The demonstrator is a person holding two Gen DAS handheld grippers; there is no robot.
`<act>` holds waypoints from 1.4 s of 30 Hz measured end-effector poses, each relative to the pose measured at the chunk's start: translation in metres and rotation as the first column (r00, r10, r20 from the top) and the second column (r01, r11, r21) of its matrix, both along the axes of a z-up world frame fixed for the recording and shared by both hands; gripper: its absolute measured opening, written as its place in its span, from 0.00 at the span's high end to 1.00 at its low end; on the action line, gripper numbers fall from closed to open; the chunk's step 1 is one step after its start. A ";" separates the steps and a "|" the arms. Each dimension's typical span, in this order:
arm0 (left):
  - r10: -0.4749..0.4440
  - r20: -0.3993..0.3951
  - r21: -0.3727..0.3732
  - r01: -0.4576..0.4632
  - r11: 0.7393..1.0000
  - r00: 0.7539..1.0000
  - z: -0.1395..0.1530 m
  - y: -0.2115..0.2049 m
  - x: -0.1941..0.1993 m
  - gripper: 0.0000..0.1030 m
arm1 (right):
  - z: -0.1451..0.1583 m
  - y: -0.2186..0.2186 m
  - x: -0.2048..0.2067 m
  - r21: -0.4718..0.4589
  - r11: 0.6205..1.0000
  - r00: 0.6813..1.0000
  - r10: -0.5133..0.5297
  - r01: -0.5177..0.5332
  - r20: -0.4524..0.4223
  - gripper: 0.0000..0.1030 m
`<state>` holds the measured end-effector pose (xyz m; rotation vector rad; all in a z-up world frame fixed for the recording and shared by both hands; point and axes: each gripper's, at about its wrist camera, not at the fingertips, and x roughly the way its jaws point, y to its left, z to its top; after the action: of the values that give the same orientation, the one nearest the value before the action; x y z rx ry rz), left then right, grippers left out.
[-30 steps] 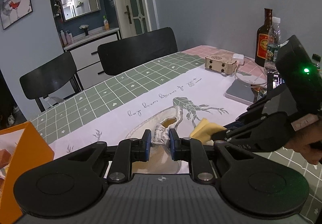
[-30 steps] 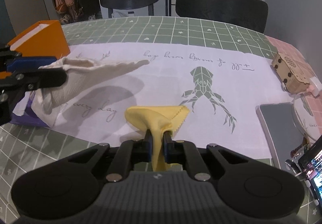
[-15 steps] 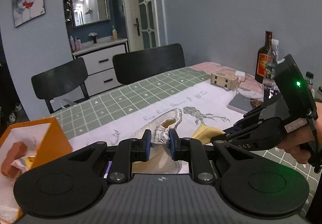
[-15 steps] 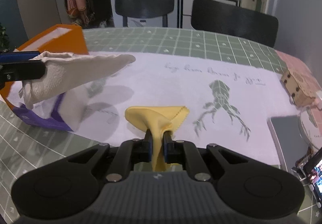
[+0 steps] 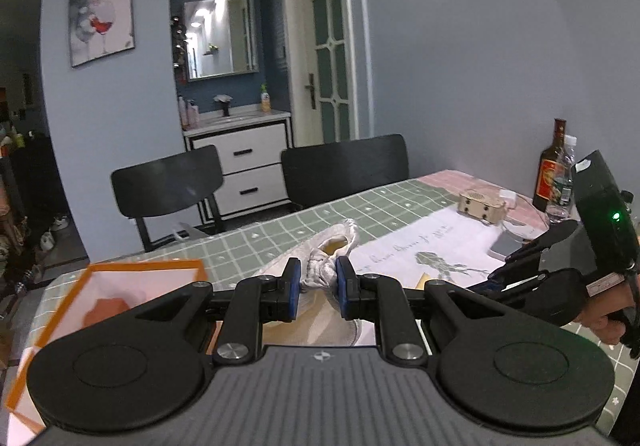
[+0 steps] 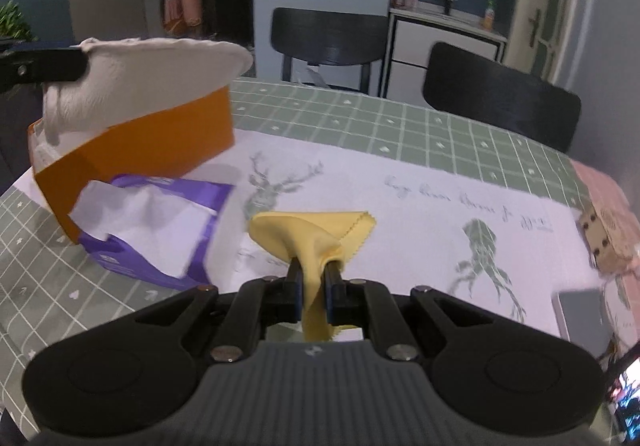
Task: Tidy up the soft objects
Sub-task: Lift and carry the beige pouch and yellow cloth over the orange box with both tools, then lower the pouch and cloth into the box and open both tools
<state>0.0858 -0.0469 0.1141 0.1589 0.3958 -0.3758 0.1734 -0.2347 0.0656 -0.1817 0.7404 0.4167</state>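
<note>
My left gripper [image 5: 318, 280] is shut on a crumpled white cloth [image 5: 326, 270], held in the air beside the orange box [image 5: 120, 270] at lower left. In the right wrist view that white cloth [image 6: 148, 73] hangs over the orange box [image 6: 160, 141], pinched by the left gripper's black finger [image 6: 44, 65]. My right gripper [image 6: 312, 286] is shut on a yellow cloth [image 6: 312, 238], lifted above the table. In the left wrist view the right gripper [image 5: 496, 278] reaches in from the right, held by a hand [image 5: 600, 314].
A purple tissue pack [image 6: 156, 230] with white tissue lies in front of the orange box. A wooden speaker box [image 5: 480, 205], a grey tablet [image 5: 508, 244], a brown bottle [image 5: 550, 169] and a water bottle [image 5: 566, 173] stand at the right. Two black chairs [image 5: 344, 165] stand behind the table.
Both grippers rose and moved left toward the orange box, carrying their cloths. The white cloth went from over the table's white runner to above the box.
</note>
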 end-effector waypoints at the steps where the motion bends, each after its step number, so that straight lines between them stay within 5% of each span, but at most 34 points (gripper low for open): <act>1: 0.008 0.004 -0.002 -0.008 1.000 1.000 0.001 0.007 -0.001 0.80 | 0.004 0.007 -0.001 -0.008 1.000 1.000 0.011 -0.011 0.005 0.92; 18: 0.152 -0.003 -0.030 -0.152 0.988 0.988 -0.003 0.122 0.013 0.80 | 0.070 0.147 0.003 -0.064 0.985 0.979 0.165 -0.159 0.116 0.92; 42: 0.147 -0.276 0.071 -0.133 0.989 0.950 -0.087 0.179 0.085 0.81 | 0.039 0.287 0.079 -0.176 0.967 0.980 0.195 -0.184 0.048 0.92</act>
<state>0.1708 0.1317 0.0269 0.1268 0.6936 -0.2477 0.2528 0.0526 0.1044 -0.4278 0.6971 0.5270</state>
